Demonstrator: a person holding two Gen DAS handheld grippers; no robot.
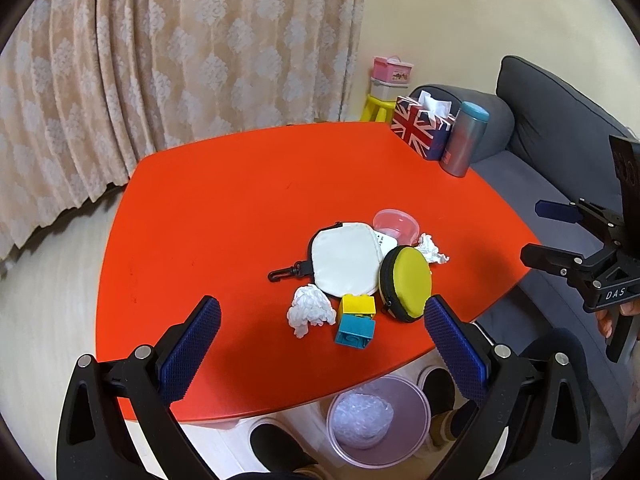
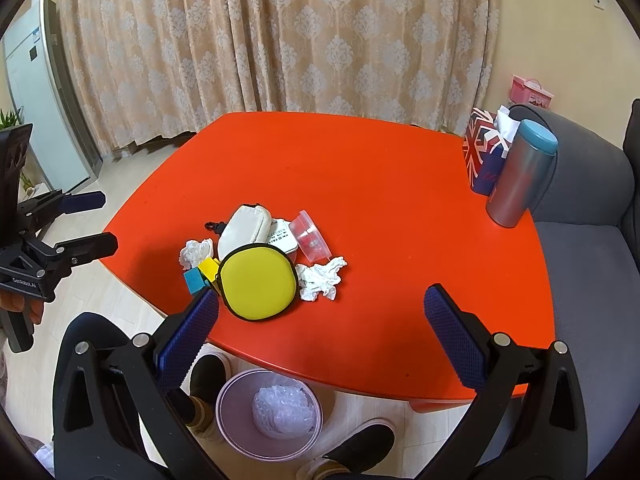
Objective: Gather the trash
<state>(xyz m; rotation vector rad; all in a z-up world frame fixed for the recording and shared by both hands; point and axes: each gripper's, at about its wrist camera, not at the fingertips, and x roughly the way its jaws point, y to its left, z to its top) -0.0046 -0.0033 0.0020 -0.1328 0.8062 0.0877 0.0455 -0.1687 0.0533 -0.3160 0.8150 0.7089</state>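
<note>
Both grippers, left [image 1: 322, 340] and right [image 2: 320, 334], hung spread and empty above the near table [image 1: 224, 208] edge; crumpled tissues [image 1: 310, 314] beside toy blocks [image 1: 356, 326] warranted a centred, vertical pinch.

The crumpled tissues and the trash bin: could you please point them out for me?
Left tissue [image 1: 310, 310], left wrist view, its middle.
Right tissue [image 2: 320, 276], right wrist view, its middle.
Trash bin [image 2: 228, 396], right wrist view, its rim.
</note>
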